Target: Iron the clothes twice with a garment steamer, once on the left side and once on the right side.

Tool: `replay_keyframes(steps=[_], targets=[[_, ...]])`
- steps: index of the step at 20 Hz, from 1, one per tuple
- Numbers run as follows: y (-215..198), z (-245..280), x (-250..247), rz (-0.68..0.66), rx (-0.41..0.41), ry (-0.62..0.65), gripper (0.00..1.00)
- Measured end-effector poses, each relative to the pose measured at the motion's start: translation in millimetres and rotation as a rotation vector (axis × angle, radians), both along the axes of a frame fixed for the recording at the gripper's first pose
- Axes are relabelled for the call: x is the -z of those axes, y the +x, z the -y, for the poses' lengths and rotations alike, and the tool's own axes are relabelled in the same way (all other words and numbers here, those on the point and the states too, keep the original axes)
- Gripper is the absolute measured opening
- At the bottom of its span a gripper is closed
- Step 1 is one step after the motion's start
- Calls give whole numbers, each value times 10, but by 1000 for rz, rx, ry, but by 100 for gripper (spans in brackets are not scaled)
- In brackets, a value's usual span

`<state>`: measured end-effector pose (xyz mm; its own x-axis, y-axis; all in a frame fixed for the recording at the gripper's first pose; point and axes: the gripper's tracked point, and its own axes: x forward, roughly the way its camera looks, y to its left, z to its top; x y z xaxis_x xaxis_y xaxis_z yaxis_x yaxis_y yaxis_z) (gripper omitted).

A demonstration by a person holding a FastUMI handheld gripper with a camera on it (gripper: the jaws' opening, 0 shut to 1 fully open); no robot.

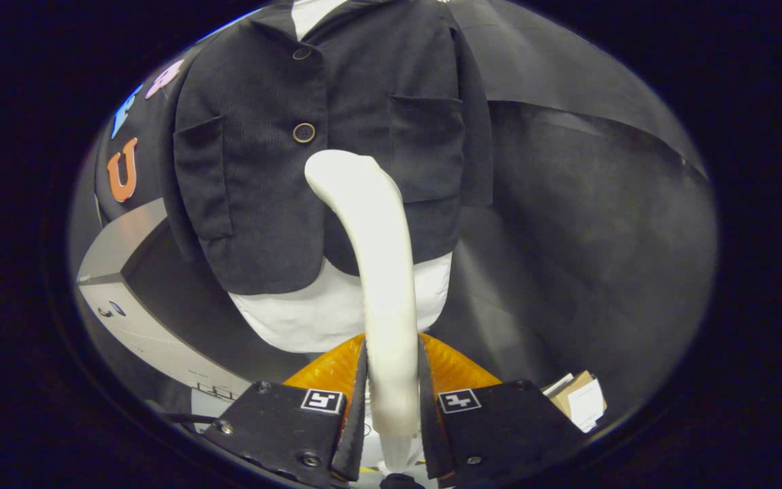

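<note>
Your gripper is clenched on the garment steamer, both fingers pressing its white handle from left and right. The steamer curves up and away, its head near the dark jacket hanging just beyond, over a white shirt. A grey cabinet stands far left.
</note>
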<state>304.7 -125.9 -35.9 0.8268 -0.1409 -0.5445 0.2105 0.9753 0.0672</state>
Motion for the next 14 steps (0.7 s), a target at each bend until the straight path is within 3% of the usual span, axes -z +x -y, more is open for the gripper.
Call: replay_keyframes(steps=[4,8,14], targets=[[-251,-55,-53,21,42,13,38],[-1022,-392,-231,86,80,18,38],[-2163,-1411,-477,161,-25,9,38]])
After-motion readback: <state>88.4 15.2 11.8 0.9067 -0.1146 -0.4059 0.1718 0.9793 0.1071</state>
